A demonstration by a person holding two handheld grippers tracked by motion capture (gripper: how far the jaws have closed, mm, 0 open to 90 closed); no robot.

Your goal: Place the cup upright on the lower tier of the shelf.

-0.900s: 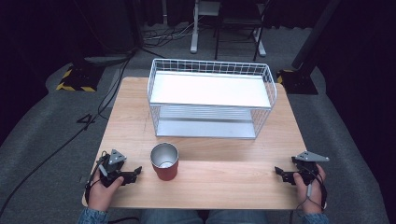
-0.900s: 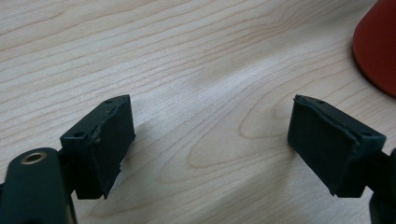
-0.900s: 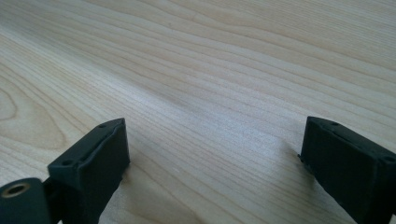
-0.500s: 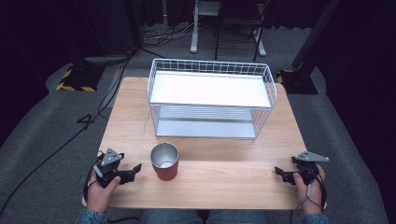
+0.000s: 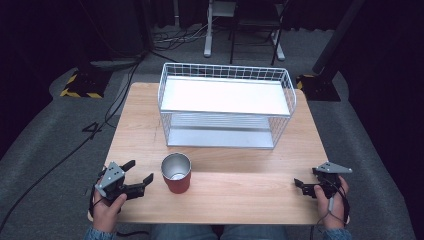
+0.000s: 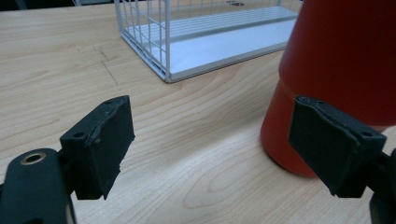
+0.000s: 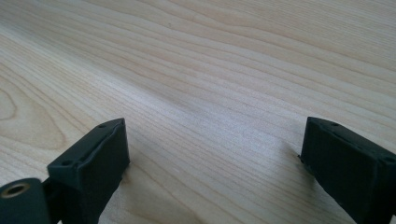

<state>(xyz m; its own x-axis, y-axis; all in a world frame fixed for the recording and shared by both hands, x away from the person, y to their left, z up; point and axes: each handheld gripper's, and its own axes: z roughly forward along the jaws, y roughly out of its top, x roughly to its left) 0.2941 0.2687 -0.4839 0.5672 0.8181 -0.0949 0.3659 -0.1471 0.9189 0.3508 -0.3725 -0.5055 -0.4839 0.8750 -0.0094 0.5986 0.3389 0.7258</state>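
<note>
The left gripper point(image 5: 139, 179) stands with jaws spread wide, the red metal-lined cup point(image 5: 176, 172) upright just ahead of its right jaw — seemingly lined up for a grasp; the right gripper point(image 5: 306, 184) rests apart, gaping too.

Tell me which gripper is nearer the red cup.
Left. The left gripper sits just beside the red cup, open, not touching it. The right gripper rests far across the table near its right edge, also open.
</note>
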